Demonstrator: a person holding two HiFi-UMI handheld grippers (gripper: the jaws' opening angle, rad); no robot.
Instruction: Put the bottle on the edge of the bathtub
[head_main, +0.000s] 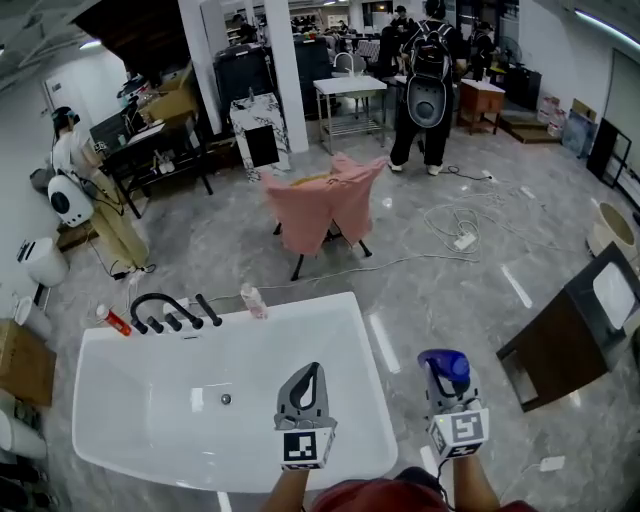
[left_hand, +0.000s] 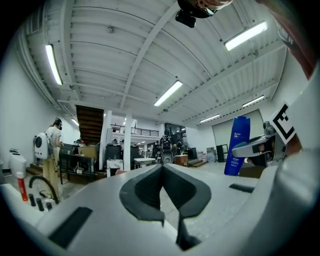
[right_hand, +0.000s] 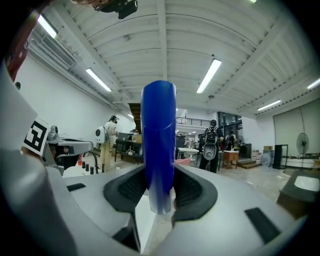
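While its jaws are pinching the blue bottle (right_hand: 158, 140) upright between the pads, the right gripper (right_hand: 159, 195) is hovering over the grey floor (head_main: 450, 290), just right of the white bathtub (head_main: 150, 440) at its near right corner. The left gripper (left_hand: 162, 169), jaws pressed together on nothing, is hanging over the tub's near right part, left of the bottle

We see bright, even light from ceiling tube lamps (right_hand: 209, 75), pale sheen on the white bathtub (head_main: 140, 420), soft shadows, we note fisheye bending, dark corners, blurred foreground in both gripper views.
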